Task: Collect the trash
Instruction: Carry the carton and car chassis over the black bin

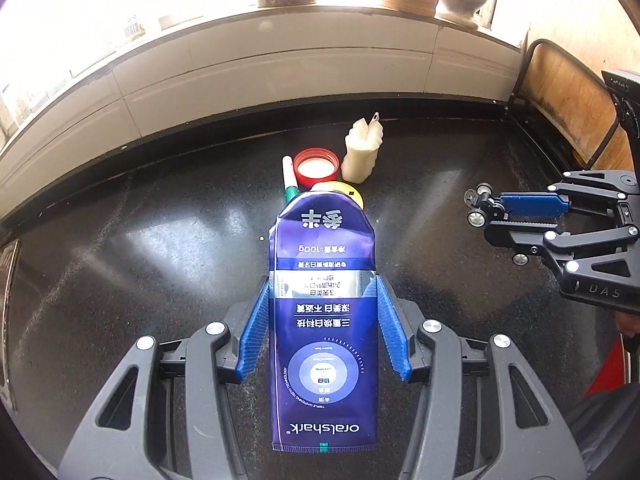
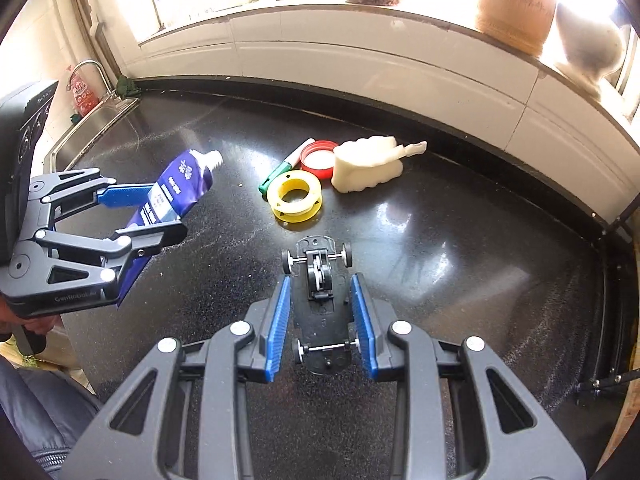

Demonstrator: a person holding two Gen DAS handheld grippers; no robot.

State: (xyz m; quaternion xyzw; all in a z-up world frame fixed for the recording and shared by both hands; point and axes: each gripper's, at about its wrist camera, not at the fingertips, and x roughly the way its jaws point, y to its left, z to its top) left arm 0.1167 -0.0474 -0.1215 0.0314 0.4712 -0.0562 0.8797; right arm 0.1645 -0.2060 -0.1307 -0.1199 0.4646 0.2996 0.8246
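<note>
Toothpaste tube clamped in left hand-held gripper, above the bench. Right hand-held gripper grips toy car chassis. Yellow spool, red lid, marker lie on bench.

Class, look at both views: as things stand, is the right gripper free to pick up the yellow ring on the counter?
Probably not yet. The right gripper is shut on the toy car chassis, so its jaws are occupied. The yellow ring itself lies uncovered just ahead, with open counter between.
</note>
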